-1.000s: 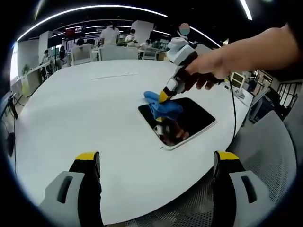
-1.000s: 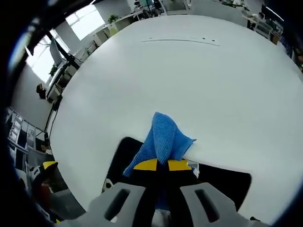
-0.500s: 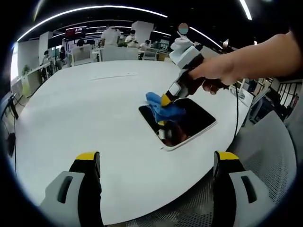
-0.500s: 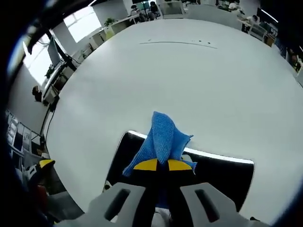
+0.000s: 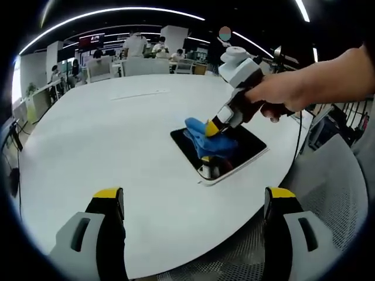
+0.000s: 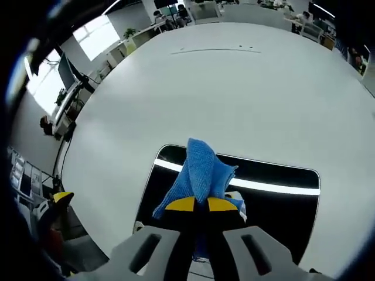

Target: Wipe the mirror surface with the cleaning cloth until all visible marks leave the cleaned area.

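A dark rectangular mirror point(image 5: 246, 144) point(image 6: 281, 193) lies flat on the white table, near its edge. My right gripper point(image 5: 212, 129) point(image 6: 196, 204), held by a hand, is shut on a blue cleaning cloth point(image 5: 206, 137) point(image 6: 201, 168) that rests on the mirror's middle. The cloth folds up over the yellow jaw tips in the right gripper view. My left gripper point(image 5: 190, 202) stands open with nothing between its jaws, low over the near table edge, well short of the mirror.
The round white table point(image 5: 105, 134) stretches wide to the left and back. A grey mesh chair point(image 5: 334, 187) stands at the right. Desks, chairs and several people point(image 5: 136, 42) fill the room behind. A cable point(image 5: 295, 140) hangs past the mirror.
The right gripper has dragged the cloth from the mirror's far left corner toward its middle. The left gripper has stayed still.
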{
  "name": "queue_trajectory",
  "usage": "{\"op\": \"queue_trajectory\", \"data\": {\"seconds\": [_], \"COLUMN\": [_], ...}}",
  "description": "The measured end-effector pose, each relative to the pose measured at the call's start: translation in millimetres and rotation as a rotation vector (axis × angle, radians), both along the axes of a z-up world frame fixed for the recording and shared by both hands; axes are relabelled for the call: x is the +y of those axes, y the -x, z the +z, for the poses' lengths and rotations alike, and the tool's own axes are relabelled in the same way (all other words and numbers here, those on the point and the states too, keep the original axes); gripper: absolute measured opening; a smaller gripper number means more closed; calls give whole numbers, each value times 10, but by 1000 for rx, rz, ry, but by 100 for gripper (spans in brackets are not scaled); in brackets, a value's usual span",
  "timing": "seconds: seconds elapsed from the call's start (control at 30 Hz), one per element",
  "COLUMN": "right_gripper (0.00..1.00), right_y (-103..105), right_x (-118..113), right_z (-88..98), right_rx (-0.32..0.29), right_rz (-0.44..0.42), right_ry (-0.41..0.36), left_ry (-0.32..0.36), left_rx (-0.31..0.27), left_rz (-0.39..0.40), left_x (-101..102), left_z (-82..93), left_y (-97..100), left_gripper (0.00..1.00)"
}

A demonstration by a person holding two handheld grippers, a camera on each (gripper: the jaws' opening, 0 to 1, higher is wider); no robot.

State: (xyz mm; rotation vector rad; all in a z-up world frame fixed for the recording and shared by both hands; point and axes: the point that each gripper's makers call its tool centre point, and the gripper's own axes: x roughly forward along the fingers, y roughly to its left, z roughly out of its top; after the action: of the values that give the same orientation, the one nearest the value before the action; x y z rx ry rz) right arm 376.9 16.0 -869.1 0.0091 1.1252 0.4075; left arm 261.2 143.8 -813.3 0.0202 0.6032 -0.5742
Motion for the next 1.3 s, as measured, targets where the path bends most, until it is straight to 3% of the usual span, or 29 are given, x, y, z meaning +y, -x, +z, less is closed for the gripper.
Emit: {"op": "queue_trajectory", "data": {"seconds": [0.3,0.43,0.6,1.1,1.3], "right_gripper": [0,0,0,0,0], "right_y": [194,252,368,492,548], "right_x": [-6,-8,-12,-31,-22], "right_z": [27,22,43,-5,-10], "right_rx": [10,18,21,44,48], "right_rz": [-12,-13,-4,-7,13], "right_ry": [-25,-31,-34,-54,-47], "left_ry": [-6,-11,-12,-54,-65], "left_rx": [-14,-47,-41,-97,-82], "left_rz": [-13,-25,-37,-47,-49], "left_x": [-13,-24,-39,-4,-1], "left_z": [19,51,49,105,86], "left_y": [13,-5,16,-8,1], "left_gripper": [99,99,99,99,99]}}
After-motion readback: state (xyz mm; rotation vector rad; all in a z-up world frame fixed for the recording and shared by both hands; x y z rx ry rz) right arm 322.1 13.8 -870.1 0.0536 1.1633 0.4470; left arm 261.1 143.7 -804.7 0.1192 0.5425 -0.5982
